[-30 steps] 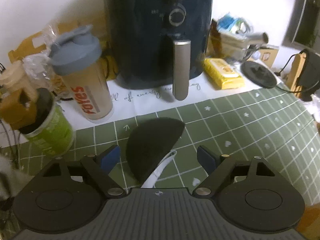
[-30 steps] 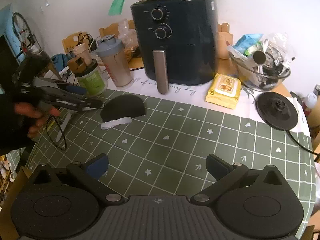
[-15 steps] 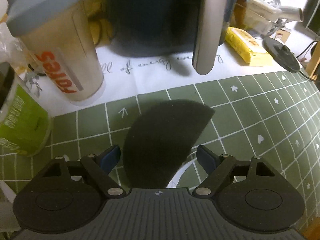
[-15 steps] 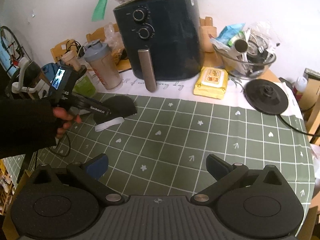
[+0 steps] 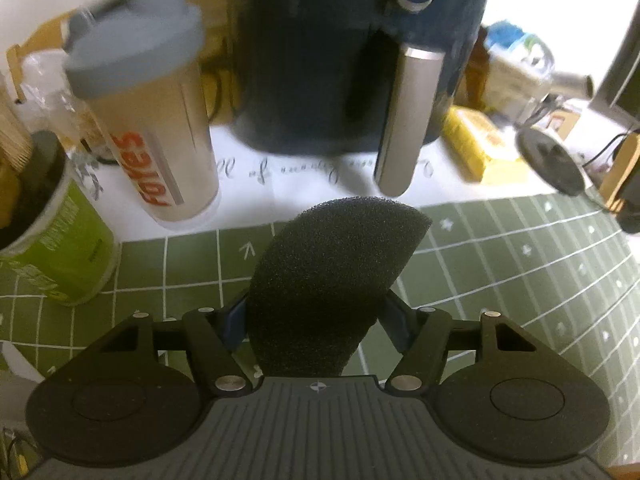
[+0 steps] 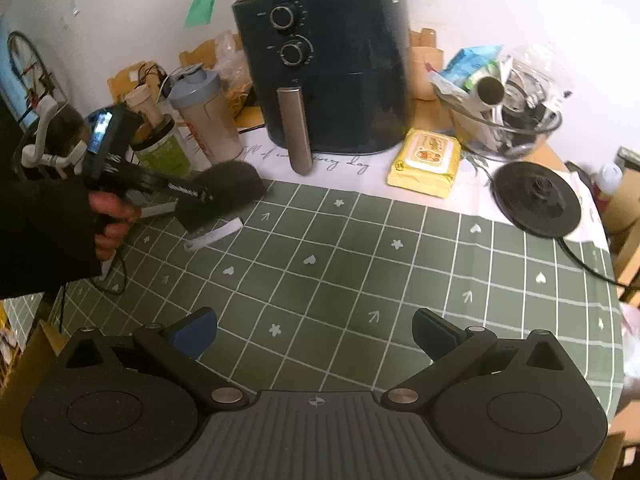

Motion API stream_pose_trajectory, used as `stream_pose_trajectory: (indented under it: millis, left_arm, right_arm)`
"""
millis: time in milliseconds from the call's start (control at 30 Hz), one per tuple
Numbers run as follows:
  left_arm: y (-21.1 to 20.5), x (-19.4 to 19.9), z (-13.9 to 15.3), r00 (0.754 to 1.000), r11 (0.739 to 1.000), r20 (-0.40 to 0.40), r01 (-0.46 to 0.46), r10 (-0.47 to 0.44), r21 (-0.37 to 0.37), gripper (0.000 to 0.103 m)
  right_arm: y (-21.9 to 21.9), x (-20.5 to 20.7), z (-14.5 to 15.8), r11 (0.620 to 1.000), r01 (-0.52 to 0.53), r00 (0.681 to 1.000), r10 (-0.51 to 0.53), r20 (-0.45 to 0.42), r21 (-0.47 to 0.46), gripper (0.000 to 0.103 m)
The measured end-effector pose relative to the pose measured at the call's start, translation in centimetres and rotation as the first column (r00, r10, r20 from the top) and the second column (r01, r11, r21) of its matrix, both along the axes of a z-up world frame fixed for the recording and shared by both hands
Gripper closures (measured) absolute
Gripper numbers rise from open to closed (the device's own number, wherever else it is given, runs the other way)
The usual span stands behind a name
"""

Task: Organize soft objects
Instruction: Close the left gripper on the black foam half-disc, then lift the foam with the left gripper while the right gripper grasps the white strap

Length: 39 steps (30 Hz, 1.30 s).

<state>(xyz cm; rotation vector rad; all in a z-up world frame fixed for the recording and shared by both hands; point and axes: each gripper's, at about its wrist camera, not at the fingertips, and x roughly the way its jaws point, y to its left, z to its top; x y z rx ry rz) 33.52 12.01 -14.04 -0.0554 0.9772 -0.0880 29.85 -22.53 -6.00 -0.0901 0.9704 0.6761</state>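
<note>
Left gripper (image 5: 316,320) pinched on black foam pad (image 5: 332,276), raised off green mat (image 5: 520,264) near air fryer (image 5: 352,52), seemingly for relocation; right gripper (image 6: 314,330) wide apart, empty.

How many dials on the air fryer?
2, both on the air fryer front: upper dial, lower dial below it, above the handle. Left wrist view shows only one.

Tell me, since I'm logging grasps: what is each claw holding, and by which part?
The left claw grips the black foam half-disc across its narrow near end. The right claw is open and holds nothing.
</note>
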Motion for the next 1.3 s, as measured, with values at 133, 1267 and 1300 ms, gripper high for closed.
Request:
stream_pose_trajectory:
  millis: [133,1267,1300]
  left_arm:
    - [-0.6,-1.7,2.0,0.999,0.999,0.04,0.004,-0.003,-0.032,0.038]
    - [1.5,-17.7,4.7,0.991,0.983,0.003,-0.131,0.132,-0.126,0.038]
    - [1.7,-18.1,4.7,0.99,0.982,0.001,-0.139,0.141,-0.126,0.038]
  right_arm:
    - [0.6,0.8,-0.2,0.999,-0.044,0.999,0.044,0.006,-0.009,0.0]
    - [15.1,5.3,-4.0,0.868,-0.474,0.87,0.488,0.073,-0.147,0.001]
    - [15.6,5.3,-4.4,0.859,-0.487,0.861,0.502,0.076,-0.159,0.001]
